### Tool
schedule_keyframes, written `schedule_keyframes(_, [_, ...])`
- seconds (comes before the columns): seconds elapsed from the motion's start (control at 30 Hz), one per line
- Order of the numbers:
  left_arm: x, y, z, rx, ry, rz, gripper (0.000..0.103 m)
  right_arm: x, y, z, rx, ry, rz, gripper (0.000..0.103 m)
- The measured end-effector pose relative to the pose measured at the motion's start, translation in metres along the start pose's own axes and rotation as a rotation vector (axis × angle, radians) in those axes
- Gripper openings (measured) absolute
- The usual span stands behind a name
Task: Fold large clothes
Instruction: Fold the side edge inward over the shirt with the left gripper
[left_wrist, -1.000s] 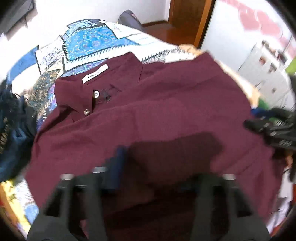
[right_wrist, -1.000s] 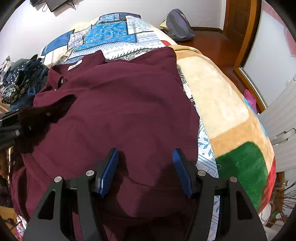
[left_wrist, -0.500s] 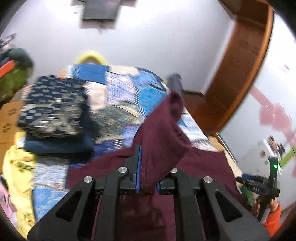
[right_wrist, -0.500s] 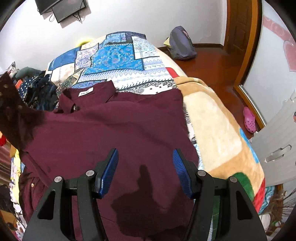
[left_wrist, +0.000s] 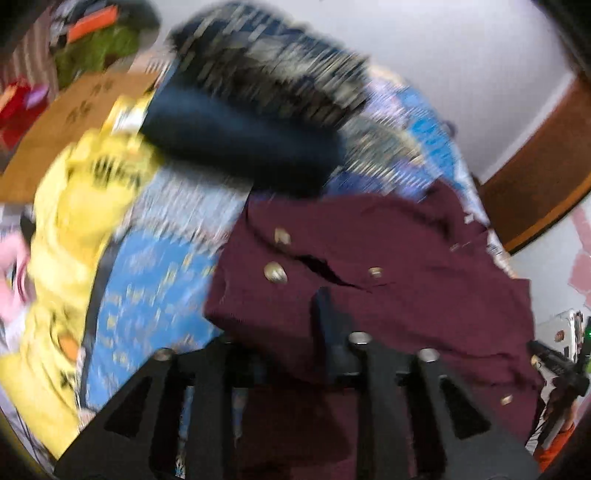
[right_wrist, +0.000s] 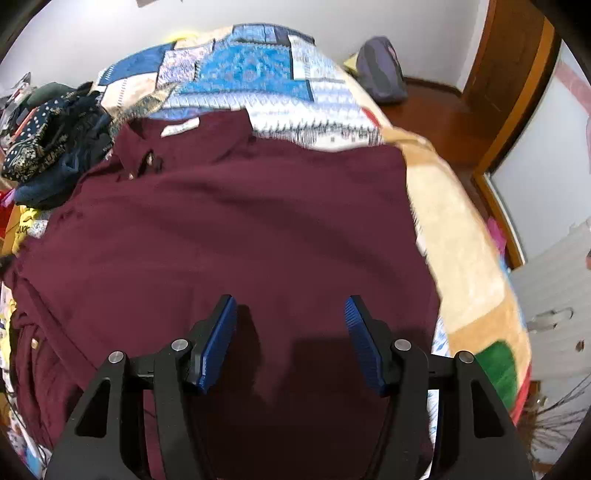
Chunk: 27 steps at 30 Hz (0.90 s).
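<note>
Lying spread across the bed (right_wrist: 454, 229), the maroon shirt (right_wrist: 240, 229) covers most of the right wrist view, collar end away from the camera with a white neck label (right_wrist: 180, 129) showing and the button placket running down its left side. Right tongs (right_wrist: 290, 339) hover just above the shirt's near part, blue-padded fingers (right_wrist: 218, 341) wide apart with nothing between them, casting a shadow on the cloth. Patchwork blue-and-white bedspread (right_wrist: 251, 70) shows beyond the collar, a beige and green blanket (right_wrist: 465, 258) to the right of the shirt. Dark patterned clothes (right_wrist: 48, 140) are piled at the bed's left edge, a grey backpack (right_wrist: 380, 74) sits on the wooden floor by the wall. Left wrist view is heavily motion-blurred. Left tongs (left_wrist: 295, 354) are drawn together and clamped on a fold of the maroon shirt (left_wrist: 388, 258), cloth bunched over the fingers so only one dark fingertip (left_wrist: 327, 317) pokes through; the held part is the buttoned edge, pale buttons (left_wrist: 275, 272) visible near the grip. Behind it a stack of dark navy folded clothes (left_wrist: 243, 140) rests on the bedspread (left_wrist: 147, 295), a yellow garment (left_wrist: 81, 206) to the left, a cardboard box (left_wrist: 70, 122) beyond that. Right tongs (left_wrist: 557, 373) appear small at the far right edge of this view, just past the shirt's edge.
</note>
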<state>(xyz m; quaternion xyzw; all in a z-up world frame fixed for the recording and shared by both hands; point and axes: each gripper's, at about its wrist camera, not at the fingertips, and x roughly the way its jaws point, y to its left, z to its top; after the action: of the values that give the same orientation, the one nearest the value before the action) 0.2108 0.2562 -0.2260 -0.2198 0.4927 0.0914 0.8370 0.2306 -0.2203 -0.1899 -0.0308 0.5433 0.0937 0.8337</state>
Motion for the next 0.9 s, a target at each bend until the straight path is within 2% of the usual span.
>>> schedule_keyframes(0.13, [0.001, 0.018, -0.006, -0.023, 0.016, 0.085, 0.037, -0.018, -0.006, 0.014, -0.010, -0.059, -0.012, 0.057])
schedule_keyframes(0.23, [-0.012, 0.026, 0.000, -0.034, -0.026, 0.101, 0.053, -0.029, -0.015, 0.027, -0.006, -0.096, -0.021, 0.057])
schedule_keyframes(0.4, [-0.028, 0.026, 0.028, -0.042, -0.109, 0.132, 0.080, -0.036, -0.037, 0.052, 0.011, -0.151, -0.061, 0.057])
schedule_keyframes(0.5, [-0.025, 0.025, 0.046, -0.055, -0.115, 0.118, 0.082, -0.028, -0.049, 0.067, 0.007, -0.160, -0.134, 0.057])
schedule_keyframes(0.63, [-0.001, 0.021, 0.062, -0.038, -0.074, 0.080, 0.082, -0.001, -0.068, 0.083, 0.021, -0.099, -0.143, 0.057])
schedule_keyframes(0.77, [0.038, 0.018, 0.063, -0.025, 0.020, 0.029, 0.082, 0.038, -0.089, 0.087, 0.099, 0.012, -0.029, 0.057])
schedule_keyframes(0.9, [0.081, 0.026, 0.057, -0.077, 0.127, -0.054, 0.082, 0.078, -0.103, 0.081, 0.196, 0.116, 0.056, 0.057])
